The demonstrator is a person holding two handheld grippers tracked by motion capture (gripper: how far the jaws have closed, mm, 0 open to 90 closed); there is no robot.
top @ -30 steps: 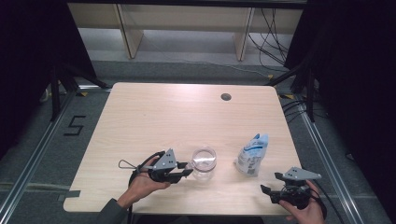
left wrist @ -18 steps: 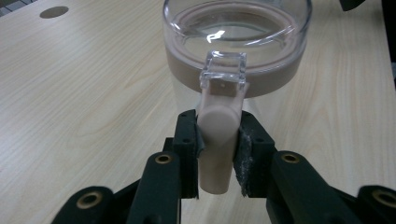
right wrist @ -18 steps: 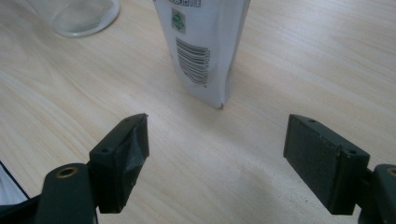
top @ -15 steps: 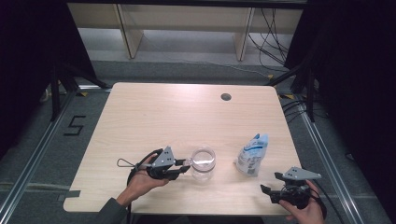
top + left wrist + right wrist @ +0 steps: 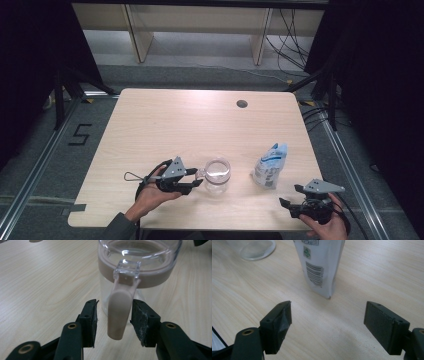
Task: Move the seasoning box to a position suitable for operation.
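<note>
- The left gripper point(image 5: 192, 177) sits at the near-left of the pale wooden table point(image 5: 165, 125), its jaws narrowed around the beige handle point(image 5: 119, 311) of the clear plastic jug with a beige collar point(image 5: 217, 175)
- In the left gripper view the right-hand pad point(image 5: 141, 322) looks to be touching the handle, the left-hand pad point(image 5: 90, 321) stands just apart, so the grip is not clamped yet
- The jug stands upright near the table's front edge, at three o'clock from the left gripper
- The white-and-blue soft pouch with a barcode point(image 5: 270, 165) stands upright at three o'clock from the jug, apart from it
- The right gripper point(image 5: 290, 197) hovers at five o'clock from the pouch, jaws spread wide, holding nothing
- My read: early going; the handle is lined up, but squeezing, lifting and any work with the pouch all remain
- The high view gives the whole layout; the left gripper view alone reveals the gap at the handle; the right gripper view shows the pouch's barcode point(image 5: 314, 273) and the jug's base point(image 5: 253, 248) at eleven o'clock
</note>
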